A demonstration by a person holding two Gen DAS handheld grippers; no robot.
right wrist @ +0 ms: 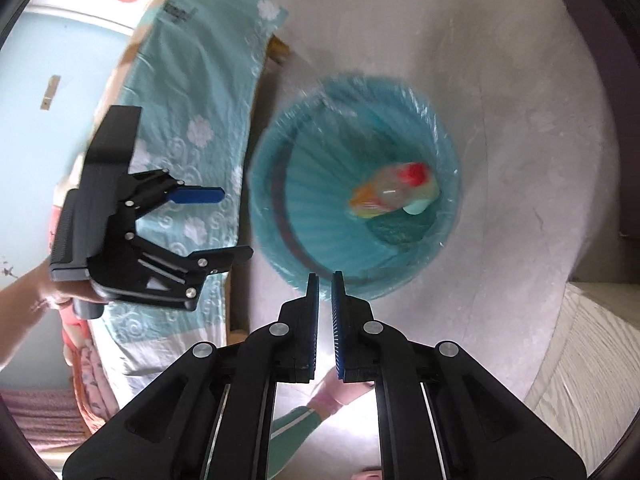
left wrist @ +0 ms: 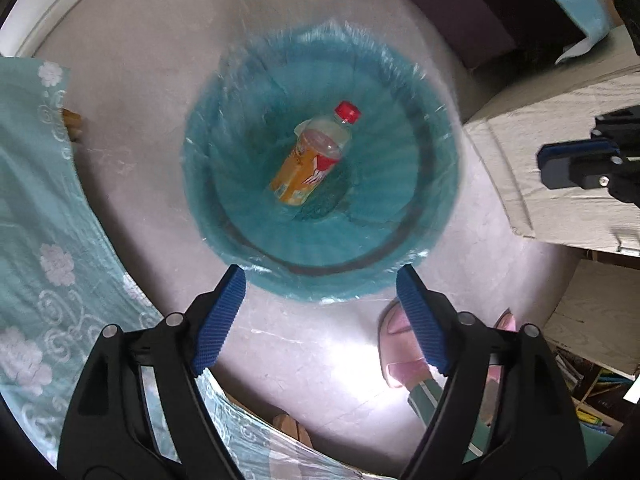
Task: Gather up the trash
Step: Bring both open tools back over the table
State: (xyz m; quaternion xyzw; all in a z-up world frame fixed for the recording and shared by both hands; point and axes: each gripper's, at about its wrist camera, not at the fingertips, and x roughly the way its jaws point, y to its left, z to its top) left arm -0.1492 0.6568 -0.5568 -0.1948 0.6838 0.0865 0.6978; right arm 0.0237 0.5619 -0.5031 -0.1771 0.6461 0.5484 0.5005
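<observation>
A round bin lined with a teal plastic bag stands on the pale floor. Inside it is a clear bottle with a red cap and an orange label, cap toward the upper right. My left gripper points straight down over the bin's near rim, jaws wide apart and empty. In the right wrist view the bottle is blurred inside the bin. My right gripper hangs over the near rim with only a narrow slit between its blue pads and nothing in it. The left gripper shows at the left.
A teal flowered cloth drapes at the left beside the bin. A cardboard box stands to the right. A person's foot in a pink slipper is just below the bin. The right gripper is over the box.
</observation>
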